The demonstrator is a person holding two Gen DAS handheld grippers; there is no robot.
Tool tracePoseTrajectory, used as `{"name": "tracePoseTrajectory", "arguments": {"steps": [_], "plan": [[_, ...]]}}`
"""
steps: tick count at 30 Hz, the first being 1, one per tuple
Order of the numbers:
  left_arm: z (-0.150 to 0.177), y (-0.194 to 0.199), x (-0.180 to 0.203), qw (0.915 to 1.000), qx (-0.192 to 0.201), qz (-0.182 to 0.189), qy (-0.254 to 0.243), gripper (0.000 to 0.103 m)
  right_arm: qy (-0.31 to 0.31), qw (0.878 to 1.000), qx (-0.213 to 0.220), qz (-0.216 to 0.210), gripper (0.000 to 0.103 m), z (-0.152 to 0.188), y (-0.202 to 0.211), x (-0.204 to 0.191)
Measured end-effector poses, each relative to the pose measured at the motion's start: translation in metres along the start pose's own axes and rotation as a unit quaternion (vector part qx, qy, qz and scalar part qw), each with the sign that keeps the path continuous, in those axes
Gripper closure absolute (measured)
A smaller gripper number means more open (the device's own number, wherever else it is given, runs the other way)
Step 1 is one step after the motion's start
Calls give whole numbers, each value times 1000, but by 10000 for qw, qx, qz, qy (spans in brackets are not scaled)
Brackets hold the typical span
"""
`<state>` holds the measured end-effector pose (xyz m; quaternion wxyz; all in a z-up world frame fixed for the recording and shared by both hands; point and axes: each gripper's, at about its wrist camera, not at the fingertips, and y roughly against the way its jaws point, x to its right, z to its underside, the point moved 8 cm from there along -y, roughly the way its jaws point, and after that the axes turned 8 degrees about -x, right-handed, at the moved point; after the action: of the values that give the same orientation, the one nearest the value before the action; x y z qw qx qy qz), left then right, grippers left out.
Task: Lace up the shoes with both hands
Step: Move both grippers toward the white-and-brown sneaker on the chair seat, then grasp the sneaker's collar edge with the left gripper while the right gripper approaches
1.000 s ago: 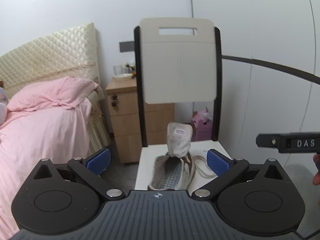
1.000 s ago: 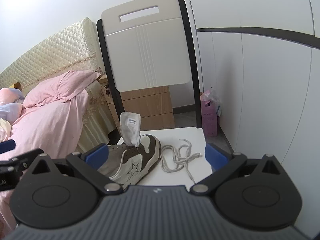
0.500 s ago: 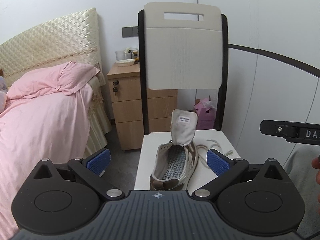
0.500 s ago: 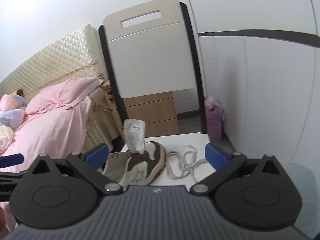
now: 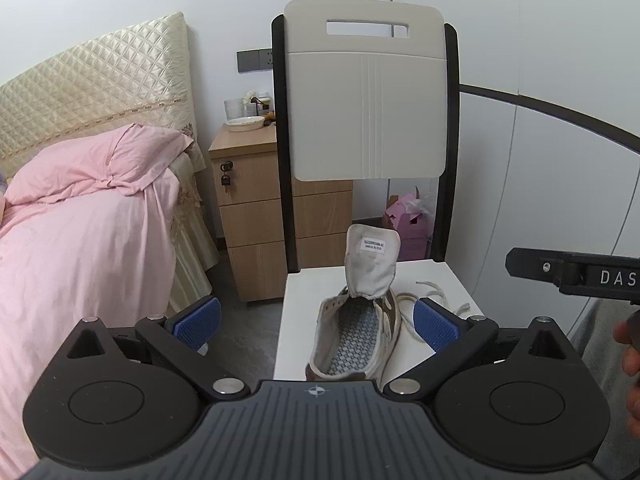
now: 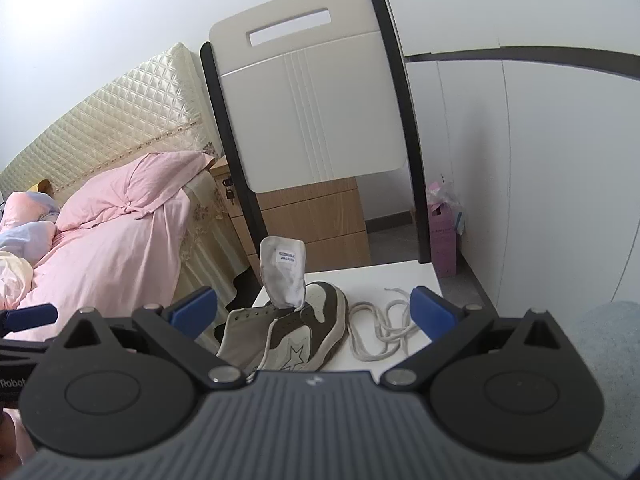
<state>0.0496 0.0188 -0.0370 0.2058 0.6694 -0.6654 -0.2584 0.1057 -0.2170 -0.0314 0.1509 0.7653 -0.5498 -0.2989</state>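
Here the left hand-held gripper [image 5: 316, 320] is spread wide with nothing between its blue pads, held short of the near edge of the chair seat [image 5: 304, 288]. The right hand-held gripper [image 6: 314, 310] is likewise released and empty, hovering off the same near edge. On the white seat lies the shoe [image 6: 296, 332], a grey and brown sneaker with a star on its side, heel at the near edge and toe pointing toward the backrest [image 5: 366, 92]. Its tongue [image 5: 372, 262] stands upright, label showing, and the eyelets appear unlaced. Just beside the shoe, toward the seat's right edge, the loose shoelace [image 6: 384, 328] lies in a tangle of loops. Beyond the chair stands a wooden nightstand [image 5: 256, 216], with a bed [image 5: 80, 220] under pink covers off the seat's left side.
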Motion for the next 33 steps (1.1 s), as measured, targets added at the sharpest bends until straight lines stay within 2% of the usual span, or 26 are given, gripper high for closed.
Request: {"name": "tracePoseTrajectory", "arguments": {"steps": [8, 11, 15, 17, 19, 21, 27, 33], "plan": [[-53, 6, -9, 9988, 290, -184, -342, 0, -20, 9998, 54, -183, 0, -42, -7, -13], [-72, 4, -13, 9985, 383, -130, -357, 0, -28, 9997, 74, -251, 0, -57, -10, -18], [-71, -13, -14, 9987, 406, 47, -307, 0, -44, 9994, 77, -338, 0, -75, -15, -21], [-67, -22, -15, 9987, 411, 141, -280, 0, -72, 9995, 38, -305, 0, -71, -27, -14], [-64, -31, -15, 9985, 417, 236, -252, 0, 53, 9986, -48, -515, 0, -61, -48, -12], [-55, -42, -18, 9989, 351, 257, -180, 0, 155, 9975, -355, -594, 0, -45, -76, -9], [-22, -80, -18, 9994, -62, -59, -321, 3, -135, 9945, -770, -704, 0, -12, -126, 5], [-12, -122, -19, 9984, -468, -120, -301, 17, -390, 9929, -842, -743, 0, 9, -139, 19]]}}
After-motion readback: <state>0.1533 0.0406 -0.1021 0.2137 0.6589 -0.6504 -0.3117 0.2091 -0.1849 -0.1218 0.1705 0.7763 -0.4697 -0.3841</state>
